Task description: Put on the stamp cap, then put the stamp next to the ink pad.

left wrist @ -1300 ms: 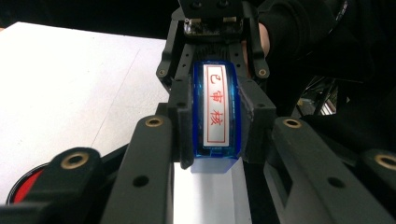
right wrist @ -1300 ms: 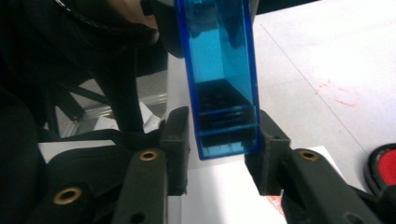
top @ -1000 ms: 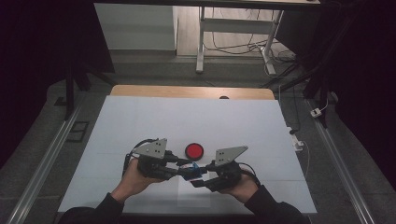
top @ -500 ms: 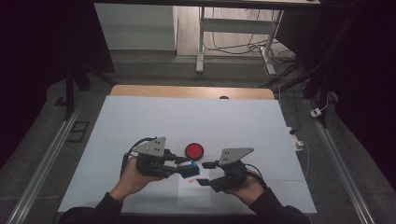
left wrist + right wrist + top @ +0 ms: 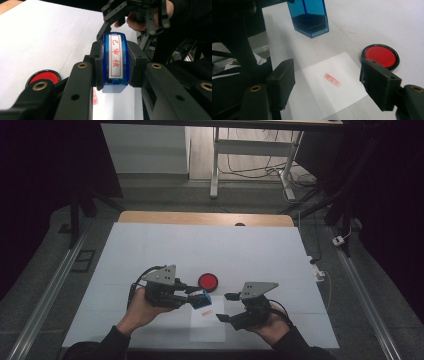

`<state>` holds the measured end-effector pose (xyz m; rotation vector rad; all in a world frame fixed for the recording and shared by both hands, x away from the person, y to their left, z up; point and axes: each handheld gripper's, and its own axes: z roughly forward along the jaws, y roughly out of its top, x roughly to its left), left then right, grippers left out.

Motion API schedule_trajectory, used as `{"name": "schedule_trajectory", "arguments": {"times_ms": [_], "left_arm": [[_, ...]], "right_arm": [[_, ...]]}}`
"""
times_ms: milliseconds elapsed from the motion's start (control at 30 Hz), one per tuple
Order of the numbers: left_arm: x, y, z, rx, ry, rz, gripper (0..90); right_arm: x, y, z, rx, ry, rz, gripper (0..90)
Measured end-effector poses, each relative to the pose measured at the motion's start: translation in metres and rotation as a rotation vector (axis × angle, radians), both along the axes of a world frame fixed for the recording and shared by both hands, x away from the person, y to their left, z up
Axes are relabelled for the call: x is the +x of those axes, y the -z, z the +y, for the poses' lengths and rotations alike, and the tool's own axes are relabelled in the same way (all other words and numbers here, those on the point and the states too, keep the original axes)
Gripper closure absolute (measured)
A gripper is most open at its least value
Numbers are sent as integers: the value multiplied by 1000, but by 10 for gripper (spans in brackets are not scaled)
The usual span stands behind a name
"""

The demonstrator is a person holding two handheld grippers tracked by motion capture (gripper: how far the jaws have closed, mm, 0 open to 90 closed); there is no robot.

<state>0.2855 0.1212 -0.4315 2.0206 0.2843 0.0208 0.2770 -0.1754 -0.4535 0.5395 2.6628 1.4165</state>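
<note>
table (image 5: 150,250): white top | paper sheet (image 5: 329,87): flat, red imprint on it, below both grippers | ink pad (image 5: 208,281): red, just beyond sheet | left gripper (image 5: 192,296): clamped on blue stamp (image 5: 115,61), lifted above sheet | right gripper (image 5: 327,82): jaws just been opening, nothing between

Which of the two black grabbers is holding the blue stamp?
The left gripper holds the blue translucent plastic stamp, jaws clamped on its sides. The right gripper holds nothing; its jaws have just been opening, gaping above the white paper sheet.
</note>
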Motion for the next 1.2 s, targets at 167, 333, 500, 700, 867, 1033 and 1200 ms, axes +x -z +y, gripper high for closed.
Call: {"name": "schedule_trajectory", "arguments": {"times_ms": [167, 333, 500, 700, 867, 1033, 1200], "left_arm": [[1, -1, 2, 8, -14, 1, 704], [2, -1, 5, 11, -29, 8, 704], [3, 0, 8, 23, -53, 14, 704], [5, 0, 11, 36, -76, 15, 704], [7, 1, 12, 55, -99, 20, 703], [10, 2, 16, 72, -128, 26, 703], [12, 4, 19, 90, -160, 31, 703]], "right_arm": [[-2, -1, -5, 0, 28, 11, 239], [-6, -2, -10, -13, 51, 14, 210], [-10, -1, -16, -18, 80, 22, 172], [-15, 0, -22, -38, 119, 25, 114], [-17, 1, -29, -52, 158, 24, 94], [-20, 3, -35, -81, 190, 9, 64], [-21, 4, -42, -92, 225, -3, 26]]}}
